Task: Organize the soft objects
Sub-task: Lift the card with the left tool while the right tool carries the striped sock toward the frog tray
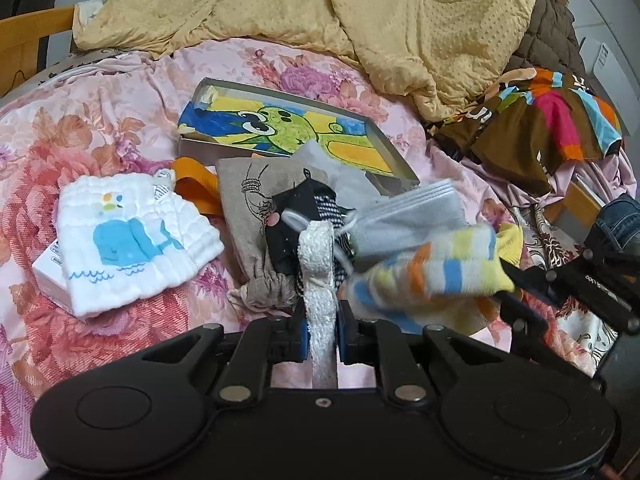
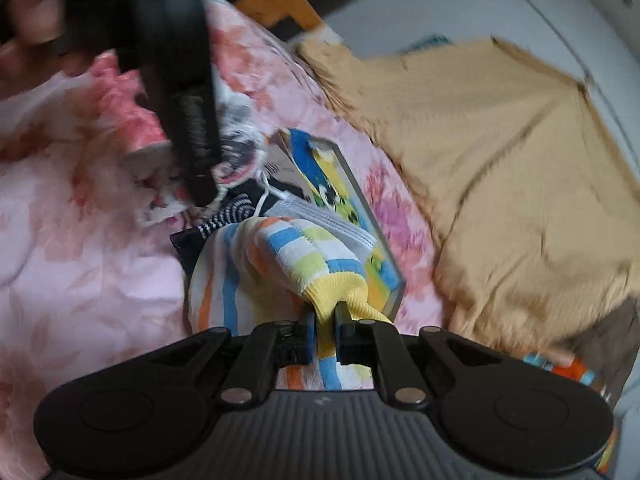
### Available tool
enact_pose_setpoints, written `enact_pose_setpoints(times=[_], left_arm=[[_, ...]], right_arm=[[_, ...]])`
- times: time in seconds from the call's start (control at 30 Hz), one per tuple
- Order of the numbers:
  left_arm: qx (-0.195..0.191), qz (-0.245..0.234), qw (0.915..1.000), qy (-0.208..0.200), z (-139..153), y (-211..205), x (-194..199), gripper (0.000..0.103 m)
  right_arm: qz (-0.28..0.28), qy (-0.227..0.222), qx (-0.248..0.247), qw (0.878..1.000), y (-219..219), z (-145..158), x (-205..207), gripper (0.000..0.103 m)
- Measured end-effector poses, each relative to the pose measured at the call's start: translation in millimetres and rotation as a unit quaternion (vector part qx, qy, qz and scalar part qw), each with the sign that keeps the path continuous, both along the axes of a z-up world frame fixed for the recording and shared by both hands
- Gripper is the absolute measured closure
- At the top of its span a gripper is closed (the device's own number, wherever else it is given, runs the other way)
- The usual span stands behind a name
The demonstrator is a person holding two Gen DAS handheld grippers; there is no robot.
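The left gripper [image 1: 322, 316] has its fingers closed narrow on a white terry strip [image 1: 316, 264], probably a sock or band, which runs up out of the grip toward the heap ahead; pinching one end lets the rest trail free, a sensible hold for limp cloth. The right gripper [image 2: 326, 320] grips the yellow ribbed cuff of a striped sock [image 2: 296, 252], fingers nearly together on it; held by the cuff, the foot hangs forward over the pile on the bed [image 1: 120, 92].

The striped sock [image 1: 436, 268] is banded in blue, orange, yellow-green and white, soft and bunched; the right view is blurred, so finer detail cannot be told. Beneath lie a grey face mask [image 1: 416, 216], a beige drawstring pouch [image 1: 248, 208], a dark striped sock [image 1: 316, 204], a whale-print muslin cloth [image 1: 132, 236] and a shallow box with a cartoon drawing [image 1: 280, 128]; judging by this, sorting is barely begun.
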State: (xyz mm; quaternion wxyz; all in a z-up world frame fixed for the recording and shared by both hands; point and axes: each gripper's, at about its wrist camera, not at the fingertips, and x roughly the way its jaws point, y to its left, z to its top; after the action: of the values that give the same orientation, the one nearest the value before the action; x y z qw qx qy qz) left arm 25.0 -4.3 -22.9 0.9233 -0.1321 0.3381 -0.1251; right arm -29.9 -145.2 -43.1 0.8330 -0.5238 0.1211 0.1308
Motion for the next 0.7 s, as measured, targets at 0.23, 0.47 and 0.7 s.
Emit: enact_pose_setpoints(times=[0.23, 0.47, 0.7], left_arm=[[-0.014, 0.02, 0.9997, -0.004, 9.4, 11.2, -2.9, 0.089], [-0.033, 0.046, 0.9984, 0.004, 13.6, 22.9, 1.6, 0.089], [-0.044, 0.049, 0.9978, 0.014, 13.8, 26.8, 5.8, 0.089]], right_arm=[[0.028, -0.01, 0.03, 0.999, 8.8, 11.8, 9.6, 0.093], [0.029, 0.039, 0.075, 0.996, -0.7, 22.7, 30.0, 0.092], [0.044, -0.002, 0.083, 0.996, -8.1, 29.4, 26.5, 0.093]])
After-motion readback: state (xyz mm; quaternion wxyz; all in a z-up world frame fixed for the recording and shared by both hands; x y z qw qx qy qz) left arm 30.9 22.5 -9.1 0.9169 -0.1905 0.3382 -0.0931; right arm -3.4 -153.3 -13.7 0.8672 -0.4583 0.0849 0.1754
